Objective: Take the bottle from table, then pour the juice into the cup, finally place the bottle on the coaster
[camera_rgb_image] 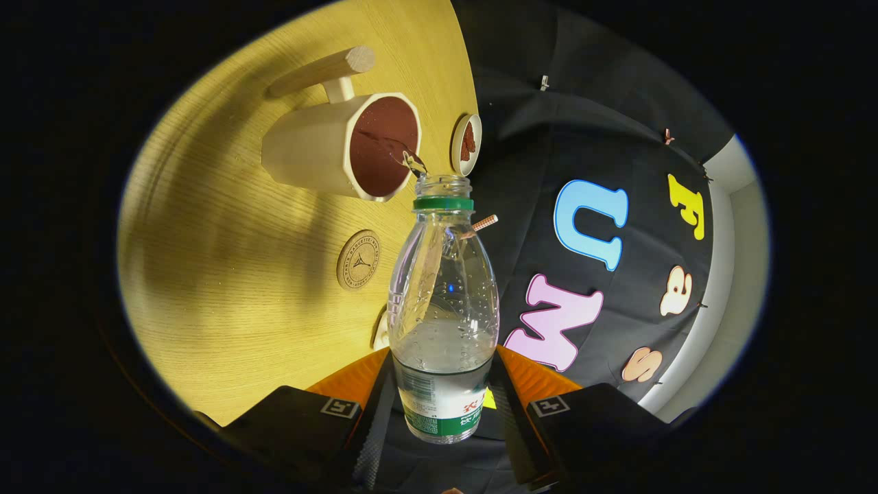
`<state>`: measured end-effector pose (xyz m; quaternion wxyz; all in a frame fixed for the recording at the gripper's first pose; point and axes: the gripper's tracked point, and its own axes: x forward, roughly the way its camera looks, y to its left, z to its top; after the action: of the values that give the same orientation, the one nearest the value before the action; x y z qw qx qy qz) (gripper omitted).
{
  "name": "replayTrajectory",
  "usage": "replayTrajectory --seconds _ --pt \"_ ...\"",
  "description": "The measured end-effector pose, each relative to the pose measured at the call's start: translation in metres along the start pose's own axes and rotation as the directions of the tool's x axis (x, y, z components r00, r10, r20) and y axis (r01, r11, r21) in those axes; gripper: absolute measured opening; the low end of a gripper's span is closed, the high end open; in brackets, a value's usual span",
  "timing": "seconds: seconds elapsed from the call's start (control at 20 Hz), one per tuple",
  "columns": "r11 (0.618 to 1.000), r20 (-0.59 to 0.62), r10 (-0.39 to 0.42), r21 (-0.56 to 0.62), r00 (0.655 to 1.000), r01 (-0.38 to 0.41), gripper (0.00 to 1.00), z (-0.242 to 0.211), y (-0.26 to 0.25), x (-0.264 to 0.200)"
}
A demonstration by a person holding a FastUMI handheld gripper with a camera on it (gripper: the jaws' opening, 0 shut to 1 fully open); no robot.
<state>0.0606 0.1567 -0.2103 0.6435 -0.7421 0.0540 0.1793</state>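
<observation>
A pale wood-grain desk (226,274) fills the tilted scene, backed by the booth's black cloth wall (549,123). The tongs (442,405) are closed on the lower body of a clear plastic bottle with a green neck ring and green label (442,302), one finger pressing each side. The uncapped mouth sits at the rim of a cream faceted cup with a wooden peg handle (309,147), liquid running into its dark interior. A round cork coaster (358,259) lies on the desk beside the bottle, near the cup. A small round dish (466,144) rests just beyond the cup.
</observation>
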Motion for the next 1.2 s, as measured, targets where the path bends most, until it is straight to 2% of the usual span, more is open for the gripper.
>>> replayTrajectory --seconds 1.2 --pt "0.985 0.043 -0.072 -0.155 0.996 0.078 0.75 -0.002 -0.029 0.004"
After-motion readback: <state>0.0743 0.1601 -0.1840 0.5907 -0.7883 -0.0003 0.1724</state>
